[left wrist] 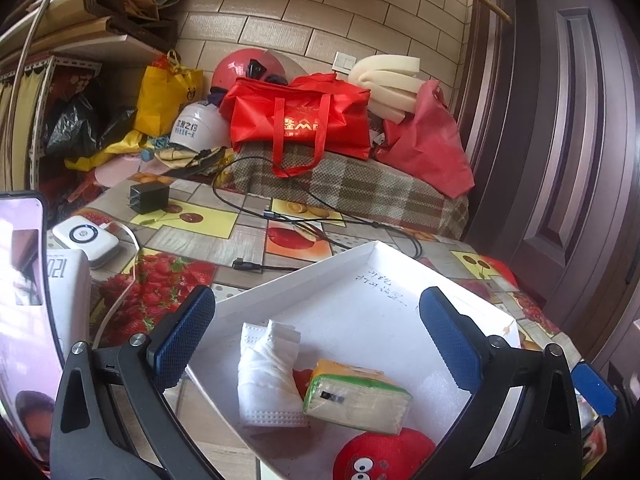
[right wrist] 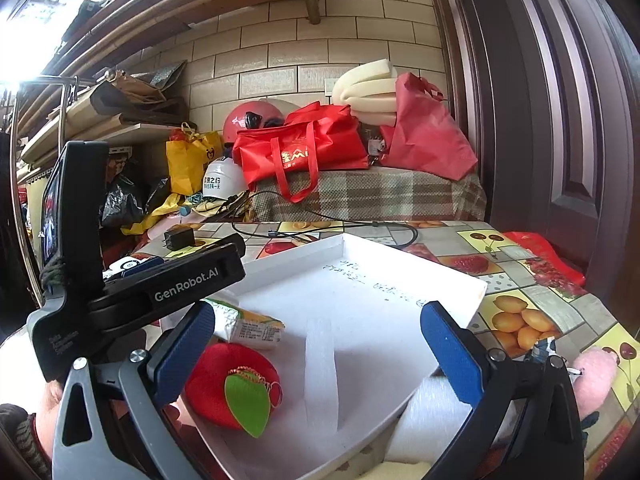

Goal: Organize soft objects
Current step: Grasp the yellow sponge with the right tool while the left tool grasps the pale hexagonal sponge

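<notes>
Both grippers hung over the white tray [left wrist: 362, 256] with their fingers spread as wide as they went, and neither had hold of anything. Inside the tray, between the blue pads of the left gripper [left wrist: 316, 338], a folded white face mask [left wrist: 266, 376] stood against a green-and-orange tissue pack [left wrist: 356, 396]; the two were touching. Nearer the tray's front edge lay a red plush toy with cartoon eyes [left wrist: 384, 456], just beside the pack. From the right gripper [right wrist: 318, 344], the same red toy [right wrist: 232, 384] showed a green felt leaf and sat by the left finger, clear of the pads. A strip of white foam [right wrist: 320, 368] lay across the tray floor. Outside the tray's right rim, on the fruit-print tablecloth [right wrist: 516, 320], rested something pink and fluffy [right wrist: 596, 376].
</notes>
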The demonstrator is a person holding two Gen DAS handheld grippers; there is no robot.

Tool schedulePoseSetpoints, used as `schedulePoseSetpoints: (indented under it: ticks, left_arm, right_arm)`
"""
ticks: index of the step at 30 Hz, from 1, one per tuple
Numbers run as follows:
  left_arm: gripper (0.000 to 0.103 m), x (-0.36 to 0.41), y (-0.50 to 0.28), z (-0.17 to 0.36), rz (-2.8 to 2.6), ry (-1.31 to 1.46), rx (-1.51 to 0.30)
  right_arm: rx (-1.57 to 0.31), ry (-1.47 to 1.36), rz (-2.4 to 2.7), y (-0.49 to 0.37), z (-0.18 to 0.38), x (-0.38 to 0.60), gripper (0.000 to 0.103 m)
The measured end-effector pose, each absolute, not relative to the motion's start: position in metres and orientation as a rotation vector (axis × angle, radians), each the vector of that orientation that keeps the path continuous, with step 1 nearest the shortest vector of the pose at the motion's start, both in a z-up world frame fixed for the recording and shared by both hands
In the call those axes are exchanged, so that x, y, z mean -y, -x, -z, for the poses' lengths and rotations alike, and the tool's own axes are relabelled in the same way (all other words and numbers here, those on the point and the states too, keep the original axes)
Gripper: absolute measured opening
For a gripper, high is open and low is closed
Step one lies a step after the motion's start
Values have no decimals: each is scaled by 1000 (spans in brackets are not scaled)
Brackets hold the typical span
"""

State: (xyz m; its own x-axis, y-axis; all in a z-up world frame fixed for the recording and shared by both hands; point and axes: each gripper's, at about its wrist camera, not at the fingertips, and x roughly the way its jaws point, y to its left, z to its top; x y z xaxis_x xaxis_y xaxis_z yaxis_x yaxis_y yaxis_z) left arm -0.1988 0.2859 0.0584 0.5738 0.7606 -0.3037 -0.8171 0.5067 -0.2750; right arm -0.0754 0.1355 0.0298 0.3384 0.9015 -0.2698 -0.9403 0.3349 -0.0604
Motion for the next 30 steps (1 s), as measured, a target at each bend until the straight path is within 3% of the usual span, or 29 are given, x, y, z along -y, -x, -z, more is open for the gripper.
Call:
schedulePoseSetpoints:
  ticks: [17,25,30]
  left_arm:
    - [103,-195,188,-62,-745,249,-249]
    - [103,-129,152,-56,-419,135,-435]
    - [103,-106,140,-48,-377,90,-548]
  right_arm:
    - [-219,278,-1212,58,-33,-54,103]
    - [-415,286,-1106,-4,-38,24,102]
    - [-585,351,-1111,-11,-12,27,101]
